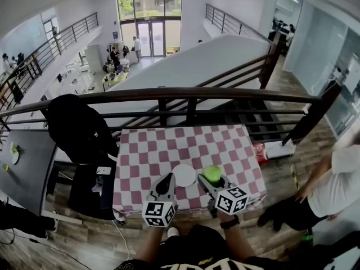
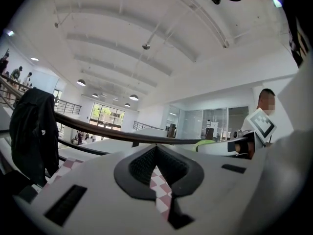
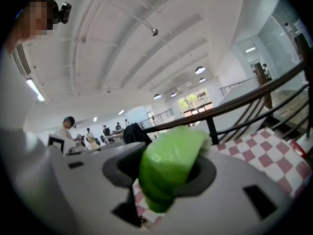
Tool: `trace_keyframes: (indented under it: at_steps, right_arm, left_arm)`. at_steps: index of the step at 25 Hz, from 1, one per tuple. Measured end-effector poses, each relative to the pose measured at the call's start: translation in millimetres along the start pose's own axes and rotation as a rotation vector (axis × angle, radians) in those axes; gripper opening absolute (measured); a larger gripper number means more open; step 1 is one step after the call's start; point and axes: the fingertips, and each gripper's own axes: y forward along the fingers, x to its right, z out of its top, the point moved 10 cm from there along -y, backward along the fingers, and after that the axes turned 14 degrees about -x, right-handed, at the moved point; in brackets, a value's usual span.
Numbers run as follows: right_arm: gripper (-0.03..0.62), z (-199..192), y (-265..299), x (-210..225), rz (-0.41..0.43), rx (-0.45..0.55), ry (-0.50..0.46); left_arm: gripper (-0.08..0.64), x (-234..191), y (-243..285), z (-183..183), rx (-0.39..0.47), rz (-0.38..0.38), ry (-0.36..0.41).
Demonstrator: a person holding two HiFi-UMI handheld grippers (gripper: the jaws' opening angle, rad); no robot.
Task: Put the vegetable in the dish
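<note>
Got white dish [image 1: 183, 175] on red-and-white checked table [image 1: 185, 145], toward near edge. Clamping green vegetable [image 1: 211, 174] in right gripper [image 1: 207, 180], just right of dish, beside rim, not over it. Holding left gripper [image 1: 167, 180] at dish's left rim with jaws drawn together; can't tell if touching dish. Marker cubes [image 1: 158, 213] on both grippers, nearer than dish. Black watch [image 1: 229, 222] on right wrist, nearer still. Seeing dark railing [image 1: 169, 94] beyond dish, past far table edge. Black jacket [image 1: 79, 128] draped on it, well left of dish. Red packet [image 1: 260, 151] right of dish and farther back, just off table. Person [image 1: 332, 187] in white top well right of dish, on wood floor [image 1: 281, 179].
</note>
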Motion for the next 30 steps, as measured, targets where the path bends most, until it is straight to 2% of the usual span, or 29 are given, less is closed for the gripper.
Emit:
trace_keyframes:
  at_steps: [4,6,11,16,22,30]
  right_arm:
    - [0.184,-20.3,44.5,-25.0,-0.008,-0.075,0.026]
    - [0.186,-31.7,55.2,-27.7,-0.009,-0.116,0.042]
    - [0.184,-53.8,85.4,2.0,0.003,-0.148,0.078]
    - [0.184,-89.9,115.6,29.6,0.027,-0.214,0.171]
    - [0.184,-132.4,152.1,60.0,0.165,-0.307,0.345]
    - [0.184,-151.6,222.9,78.9,0.299,-0.38,0.382]
  left_arm:
    - [0.017,-58.0,-12.5,-23.1,-0.046,-0.001,-0.066]
    - [0.017,-68.1,-16.3,-33.0,-0.076,-0.003,-0.075]
    - [0.017,-84.8,4.5,-54.4,-0.098,0.008,-0.092]
    - [0.017,-96.7,20.5,-78.7,-0.178,0.041,-0.141]
    - [0.017,-106.3,39.1,-98.4,-0.276,0.064,-0.18]
    - [0.017,-112.2,56.1,-122.9,-0.352,0.095,-0.225]
